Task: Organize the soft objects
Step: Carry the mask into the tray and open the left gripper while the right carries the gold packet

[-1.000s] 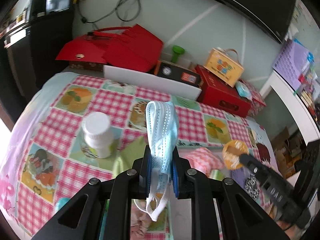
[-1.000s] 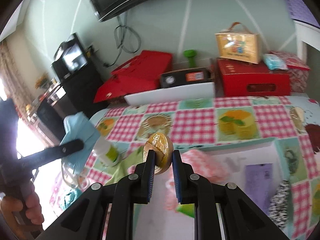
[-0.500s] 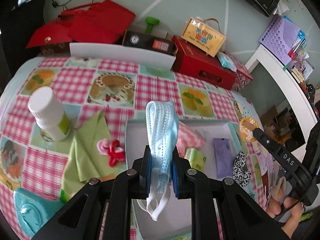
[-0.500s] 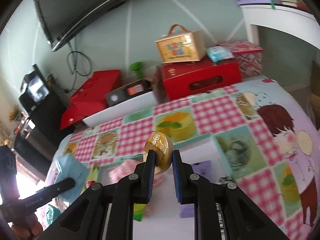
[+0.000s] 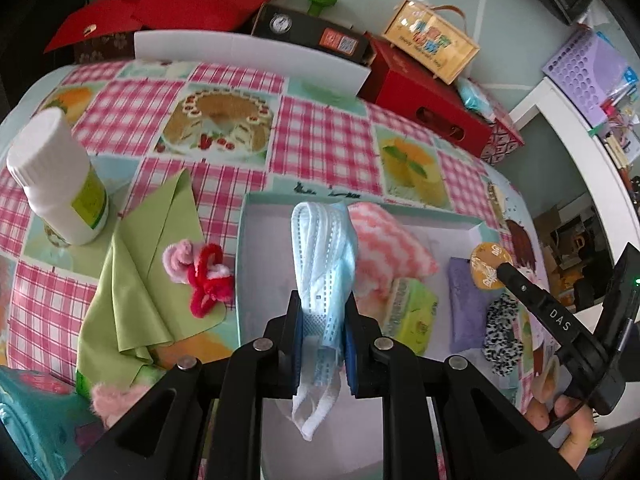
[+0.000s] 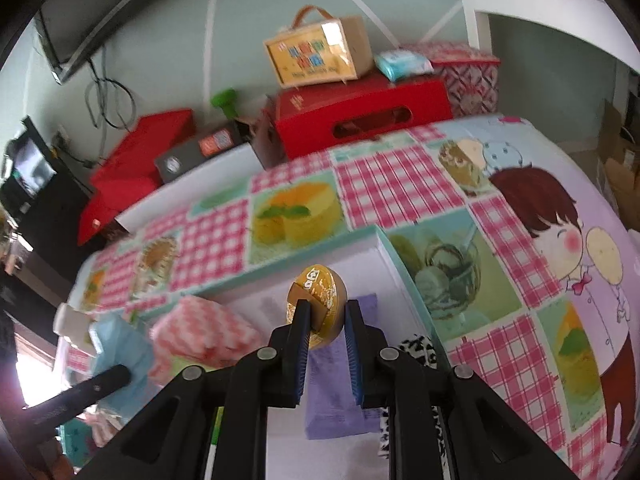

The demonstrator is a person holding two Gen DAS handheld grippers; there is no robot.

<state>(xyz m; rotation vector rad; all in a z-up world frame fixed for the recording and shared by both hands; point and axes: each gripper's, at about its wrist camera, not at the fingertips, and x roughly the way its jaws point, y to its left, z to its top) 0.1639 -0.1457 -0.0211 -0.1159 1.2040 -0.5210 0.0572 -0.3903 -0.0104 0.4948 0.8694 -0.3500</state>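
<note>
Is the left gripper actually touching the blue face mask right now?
Touching. The left wrist view shows the left gripper with both blue pads pressed against the folded face mask, which stands up between them, its ear loops hanging below.

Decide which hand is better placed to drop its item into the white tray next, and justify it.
Probably left. The left tongs hold the pale blue pleated face mask above bare floor of the white tray; the right tongs hold the gold foil-wrapped disc over the purple packet.

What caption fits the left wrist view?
Left tool holds a blue face mask over the white box of soft items.
</note>
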